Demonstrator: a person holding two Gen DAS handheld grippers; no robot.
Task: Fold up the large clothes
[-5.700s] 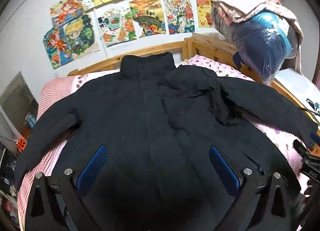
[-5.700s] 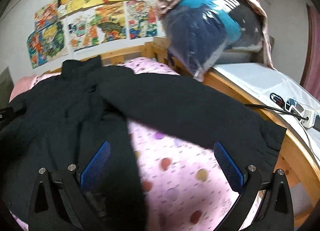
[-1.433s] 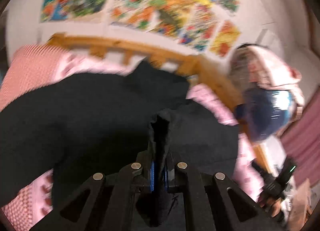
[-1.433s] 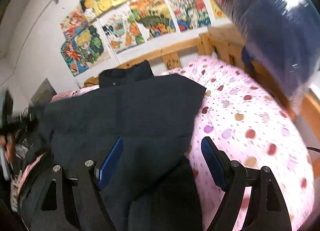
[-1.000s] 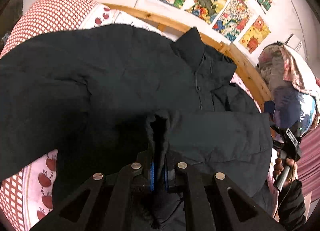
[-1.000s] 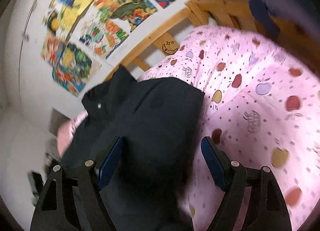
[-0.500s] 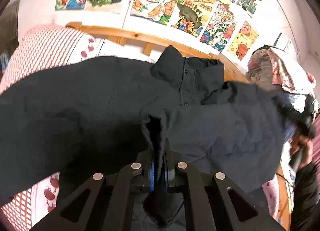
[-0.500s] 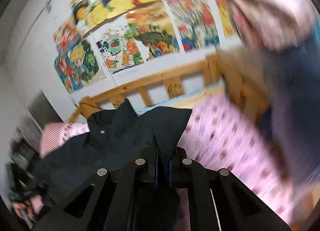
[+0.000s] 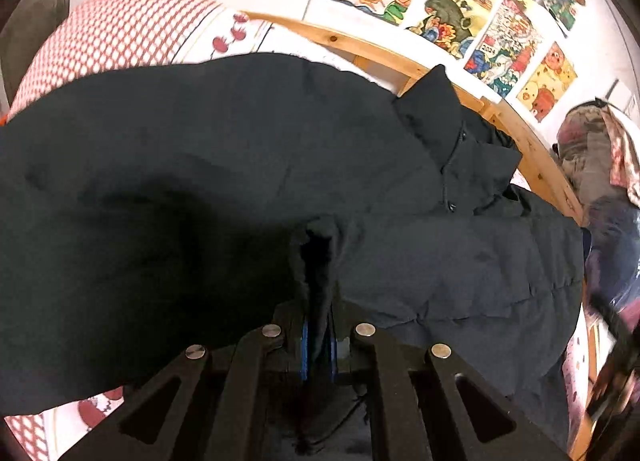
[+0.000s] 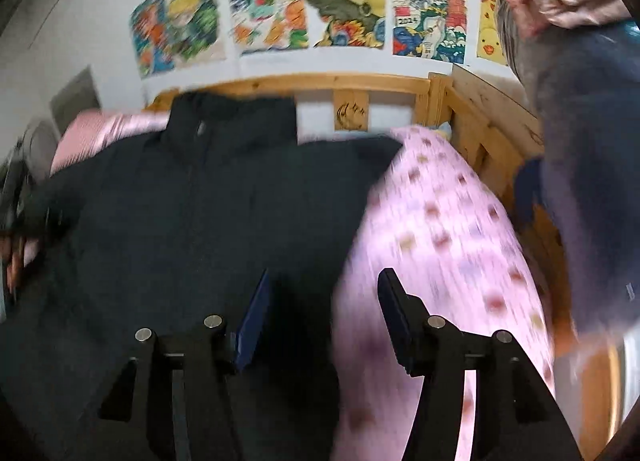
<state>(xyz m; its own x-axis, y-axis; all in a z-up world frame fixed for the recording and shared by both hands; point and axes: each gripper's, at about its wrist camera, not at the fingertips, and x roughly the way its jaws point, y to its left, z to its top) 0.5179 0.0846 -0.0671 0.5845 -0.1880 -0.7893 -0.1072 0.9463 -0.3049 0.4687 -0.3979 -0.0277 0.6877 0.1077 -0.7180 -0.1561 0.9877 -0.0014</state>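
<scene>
A black jacket (image 9: 200, 189) lies spread across the bed (image 10: 448, 245), its collar (image 10: 232, 121) toward the wooden headboard (image 10: 320, 87) — the pink spotted cover shows bare to its right. The left gripper (image 9: 317, 337) has its fingers pressed together on a bunched fold of the jacket, raised above the rest of the cloth. The right gripper (image 10: 324, 317) hangs over the jacket's right edge, fingers (image 10: 394, 313) apart and holding nothing. Bright drawings (image 10: 348, 1) cover the wall behind — this view is blurred.
</scene>
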